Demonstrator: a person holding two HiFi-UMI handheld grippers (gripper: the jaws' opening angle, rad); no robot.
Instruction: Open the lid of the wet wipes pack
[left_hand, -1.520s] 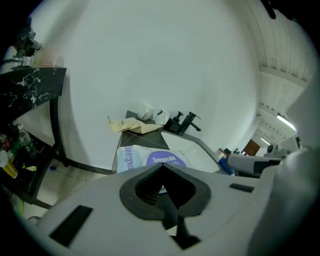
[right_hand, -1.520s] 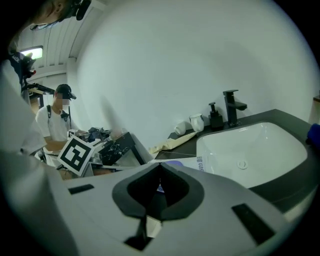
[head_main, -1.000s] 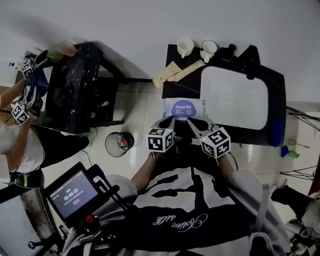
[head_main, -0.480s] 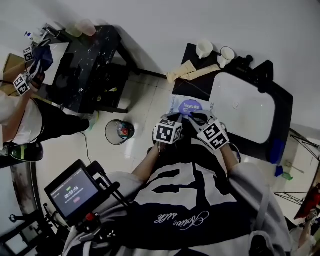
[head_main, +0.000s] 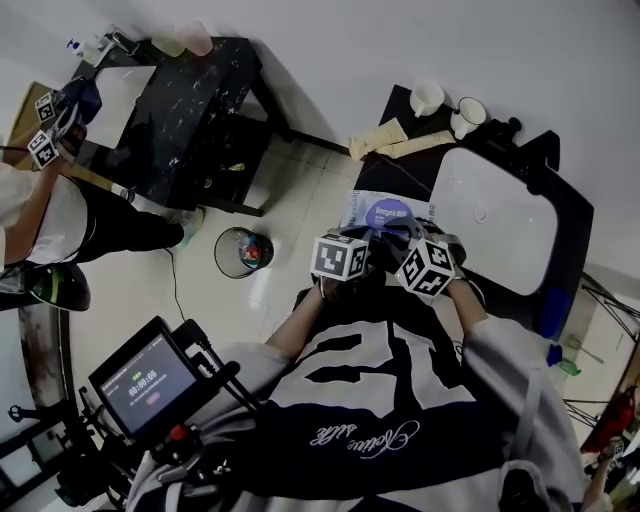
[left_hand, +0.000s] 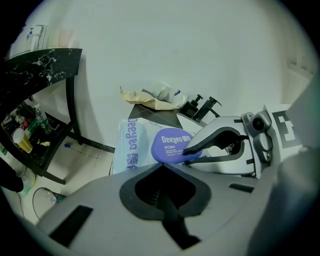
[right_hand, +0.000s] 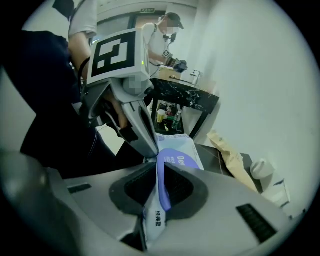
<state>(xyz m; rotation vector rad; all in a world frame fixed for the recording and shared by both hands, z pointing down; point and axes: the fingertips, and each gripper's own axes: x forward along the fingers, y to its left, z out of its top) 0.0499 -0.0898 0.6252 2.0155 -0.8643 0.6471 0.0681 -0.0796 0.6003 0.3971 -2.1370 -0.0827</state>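
Left gripper (left_hand: 161, 164): the fingers are pressed together with nothing visible between them. Their tips sit at the 7 o'clock rim of the purple lid (left_hand: 171, 144). From there they can pin the pack down, but no grip on it is evident.

The wet wipes pack (left_hand: 131, 145) lies flat on the dark counter (head_main: 395, 178), at 12 o'clock from both grippers. The white sink (head_main: 495, 220) is at 3 o'clock from it.

Right gripper (right_hand: 157, 165): the fingers are clamped on the lid's 4 o'clock edge. A fold of printed pack film appears to be caught between them as well.

Hazards:
- If film is clamped together with the lid, a lift probably raises the whole pack and the lid does not hinge open.
- If the left fingertips slide off the rim, the soft pack is unrestrained and may drag towards the counter's edge.
- The hold is narrow and on the rim only, so a sharp pull may strip it off.
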